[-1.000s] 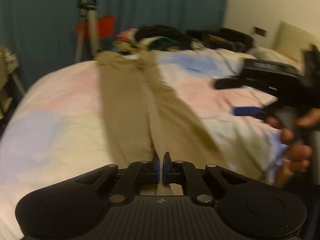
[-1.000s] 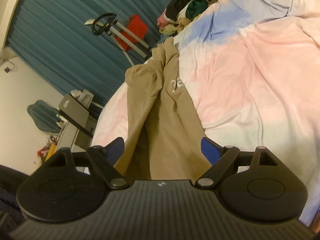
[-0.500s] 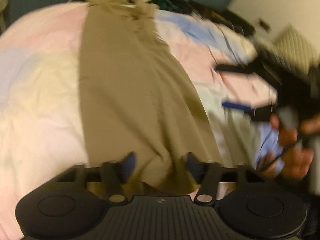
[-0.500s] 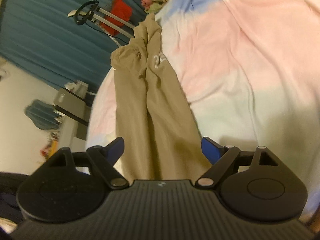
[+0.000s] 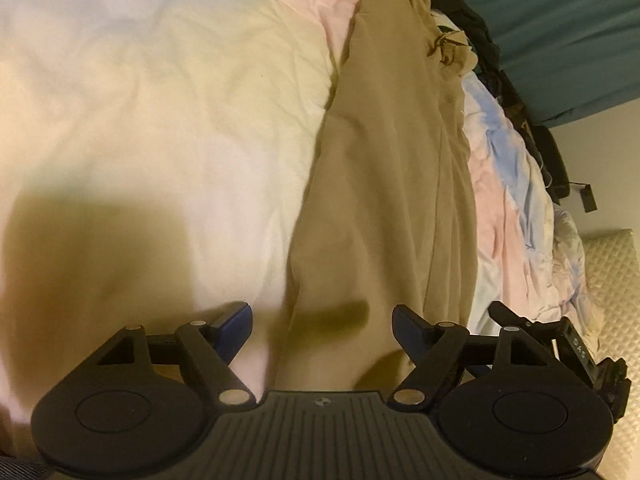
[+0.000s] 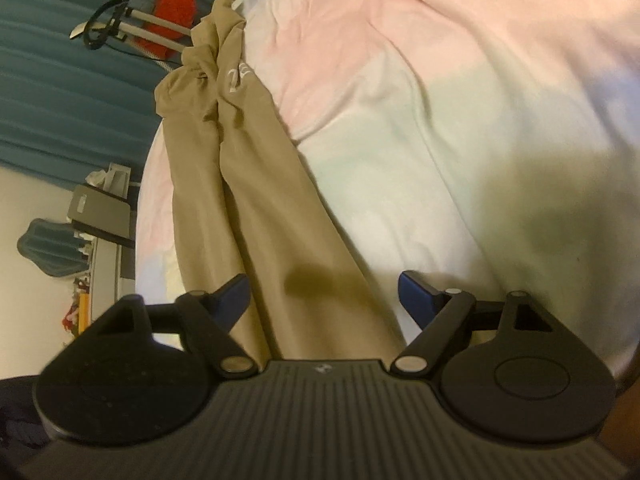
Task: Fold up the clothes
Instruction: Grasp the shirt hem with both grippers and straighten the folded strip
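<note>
Tan trousers [image 5: 392, 168] lie stretched lengthwise on the pastel bedspread [image 5: 168, 92], legs side by side, waist at the far end. My left gripper [image 5: 322, 320] is open and empty, just above the near leg ends. In the right wrist view the same trousers [image 6: 256, 200] run away to the upper left, with white print near the waist. My right gripper [image 6: 324, 294] is open and empty over the near end of the trousers. The right gripper's body also shows at the right edge of the left wrist view [image 5: 576, 352].
A pile of dark and coloured clothes [image 5: 472, 24] lies at the far end of the bed. A tripod [image 6: 120, 28] and a red object [image 6: 176, 6] stand by the teal curtain [image 6: 60, 92]. A grey stand [image 6: 100, 216] sits beside the bed.
My left gripper was shut on the trouser end, then opened and let it go. Both grippers dropped closer to the bed. The right gripper stayed open.
</note>
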### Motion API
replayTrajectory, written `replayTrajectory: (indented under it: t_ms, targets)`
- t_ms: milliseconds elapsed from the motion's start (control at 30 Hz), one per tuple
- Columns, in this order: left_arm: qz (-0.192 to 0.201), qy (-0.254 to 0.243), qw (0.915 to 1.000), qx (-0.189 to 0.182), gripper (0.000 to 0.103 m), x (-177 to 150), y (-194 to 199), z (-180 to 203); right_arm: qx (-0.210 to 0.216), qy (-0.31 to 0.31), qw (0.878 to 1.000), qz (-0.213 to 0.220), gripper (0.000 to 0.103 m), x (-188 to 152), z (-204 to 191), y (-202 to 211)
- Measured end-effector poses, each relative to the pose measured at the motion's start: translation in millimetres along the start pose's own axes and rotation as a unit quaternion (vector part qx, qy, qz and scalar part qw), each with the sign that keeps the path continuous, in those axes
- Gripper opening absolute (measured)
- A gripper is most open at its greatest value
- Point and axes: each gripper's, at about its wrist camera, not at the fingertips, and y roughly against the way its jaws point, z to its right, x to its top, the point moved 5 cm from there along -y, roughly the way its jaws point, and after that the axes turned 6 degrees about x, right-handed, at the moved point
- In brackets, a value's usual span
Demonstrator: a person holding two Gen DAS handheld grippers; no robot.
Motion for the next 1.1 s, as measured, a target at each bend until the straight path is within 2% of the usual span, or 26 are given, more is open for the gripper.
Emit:
replayTrajectory:
  t_ms: [33,100,133,200,233,267,333,367,500,600,733,833,867,933,1000,1067,1100]
  targets:
    - [-0.003,-0.005,1.0,-0.006,0.077,-2,-2,4,0.002,-0.007,1.0,-0.003,0.076,-1,2,0]
    - [-0.014,-0.014,0.9996,-0.02,0.074,-8,-6,11,0.013,-0.018,1.0,-0.015,0.074,-5,1,0]
    - [-0.017,-0.016,0.9994,-0.026,0.071,-10,-6,14,0.019,-0.023,0.999,-0.022,0.068,-7,1,0]
    - [-0.019,-0.02,0.9993,-0.027,0.056,-14,-5,15,0.021,-0.024,0.999,-0.025,0.058,-10,1,1]
    - [-0.018,-0.022,0.9993,-0.025,0.052,-17,-5,16,0.02,-0.024,0.999,-0.023,0.05,-12,1,3]
    - [-0.016,-0.023,0.9994,-0.022,0.042,-18,-4,16,0.02,-0.025,0.999,-0.022,0.046,-13,1,4]
    - [-0.009,-0.018,0.9997,-0.014,0.032,-19,-4,15,0.016,-0.026,0.999,-0.019,0.046,-15,3,7]
    - [-0.007,-0.017,0.9998,-0.011,0.03,-20,-3,14,0.011,-0.024,0.999,-0.017,0.046,-15,4,7]
    - [-0.01,-0.017,0.9998,-0.008,0.032,-25,-2,10,-0.019,-0.019,1.0,-0.011,0.046,-18,6,3]
    - [-0.022,-0.015,0.9996,-0.008,0.046,-25,-8,10,-0.025,-0.007,1.0,-0.016,0.05,-22,5,-1]
    - [-0.026,-0.008,0.9993,-0.023,0.051,-24,-11,11,-0.011,0.011,0.999,-0.042,0.071,-33,-2,-5]
    - [-0.029,-0.01,0.9992,-0.027,0.049,-27,-7,10,-0.006,0.022,0.998,-0.051,0.072,-37,-7,-5]
    - [-0.029,-0.013,0.9991,-0.027,0.048,-28,-6,10,-0.005,0.024,0.998,-0.052,0.07,-37,-8,-4]
    - [-0.029,-0.022,0.9991,-0.023,0.036,-30,-6,12,0.003,0.026,0.999,-0.048,0.06,-36,-11,1]
    - [-0.029,-0.026,0.9991,-0.02,0.019,-33,-5,13,0.012,0.029,0.999,-0.043,0.045,-34,-14,7]
    - [-0.027,-0.022,0.9992,-0.02,0.011,-34,-4,12,0.02,0.031,0.999,-0.039,0.025,-33,-17,12]
    - [-0.025,-0.014,0.9992,-0.028,0.011,-33,-1,11,0.024,0.033,0.999,-0.036,0.021,-32,-18,15]
